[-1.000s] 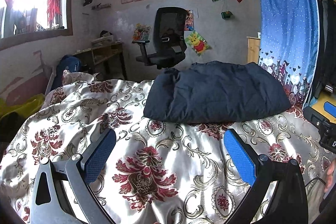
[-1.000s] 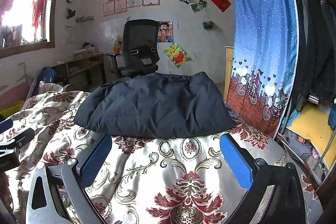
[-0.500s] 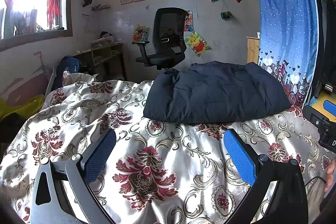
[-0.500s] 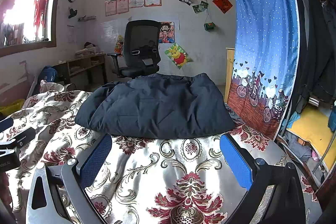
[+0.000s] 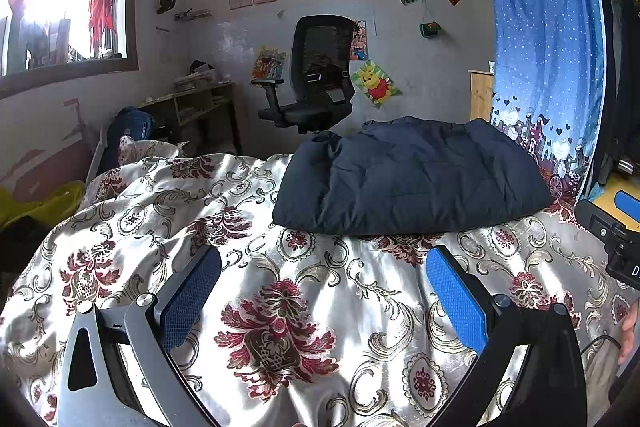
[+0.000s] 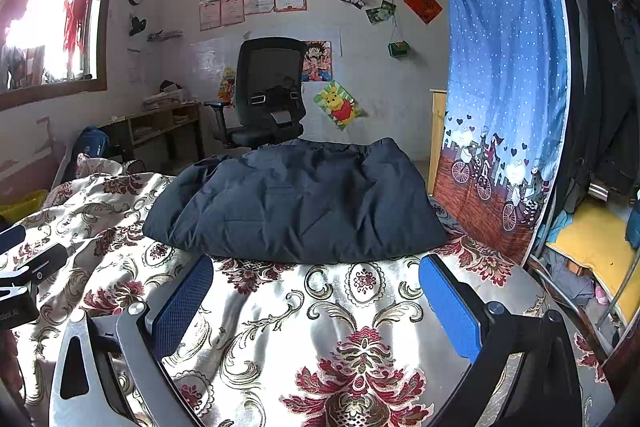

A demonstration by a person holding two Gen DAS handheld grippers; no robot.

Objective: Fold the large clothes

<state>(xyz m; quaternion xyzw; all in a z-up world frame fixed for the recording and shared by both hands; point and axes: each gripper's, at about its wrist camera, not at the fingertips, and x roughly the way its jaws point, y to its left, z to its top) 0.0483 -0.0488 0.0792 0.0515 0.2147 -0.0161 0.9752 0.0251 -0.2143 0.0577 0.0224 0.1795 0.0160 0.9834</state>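
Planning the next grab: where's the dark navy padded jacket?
In both wrist views the dark navy padded jacket lies on the floral bedspread, beyond both open grippers, near the blue curtain.

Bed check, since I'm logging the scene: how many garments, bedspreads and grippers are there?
Dark navy padded garment: 1
Floral bedspread: 1
Grippers: 2, left gripper and right gripper, both open and empty
Total: 4

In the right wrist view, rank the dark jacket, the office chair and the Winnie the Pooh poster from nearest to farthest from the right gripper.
From the right gripper:
1. Dark jacket, lying on the bedspread just ahead.
2. Office chair, behind the jacket, beyond the bed.
3. Winnie the Pooh poster, on the back wall, right of the chair.
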